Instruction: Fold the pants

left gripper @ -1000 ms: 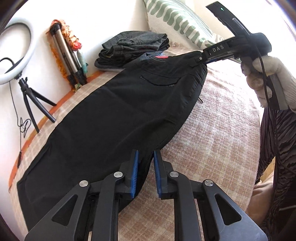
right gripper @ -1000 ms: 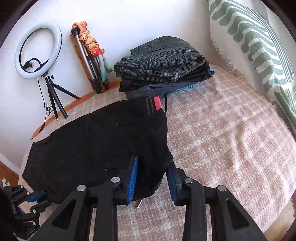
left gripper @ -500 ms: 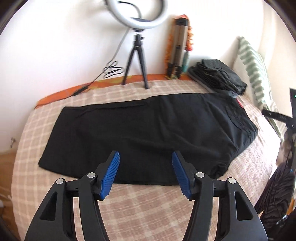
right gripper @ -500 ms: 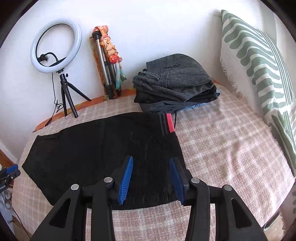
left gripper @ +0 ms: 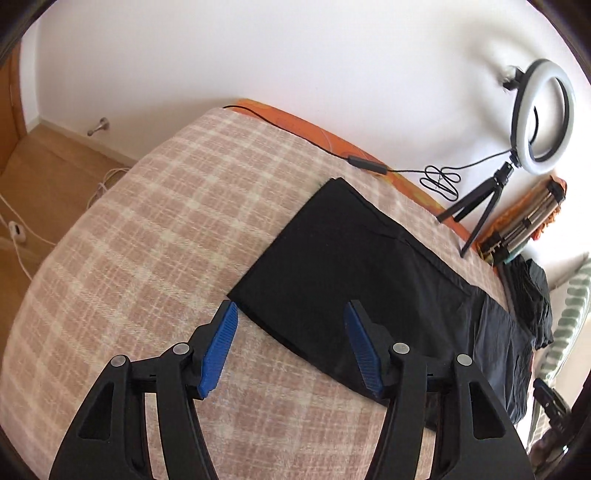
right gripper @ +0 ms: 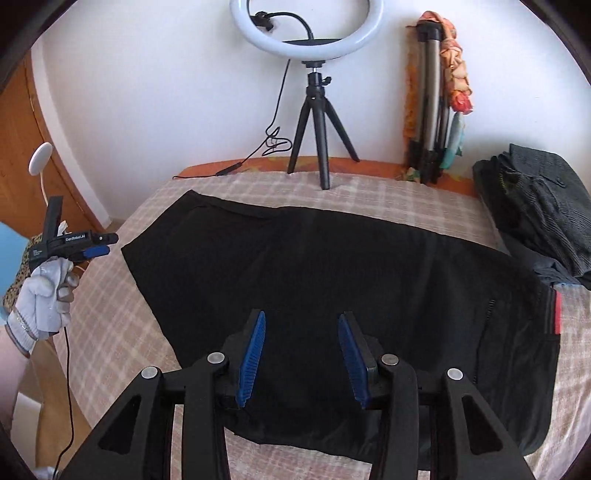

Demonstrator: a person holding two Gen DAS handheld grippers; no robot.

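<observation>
Left gripper point(left gripper: 291, 345) hovers with its blue pads spread wide, gripping nothing, the hem end of the black pants point(left gripper: 354, 280) lying flat on the checked blanket point(left gripper: 155, 229) just ahead of its fingertips. Right gripper point(right gripper: 301, 356) is spread wide too, empty, poised over the middle of the pants point(right gripper: 332, 269). Beyond its tips stands a ring light point(right gripper: 306, 26); off to its right, a stack of folded clothes point(right gripper: 535, 199).
</observation>
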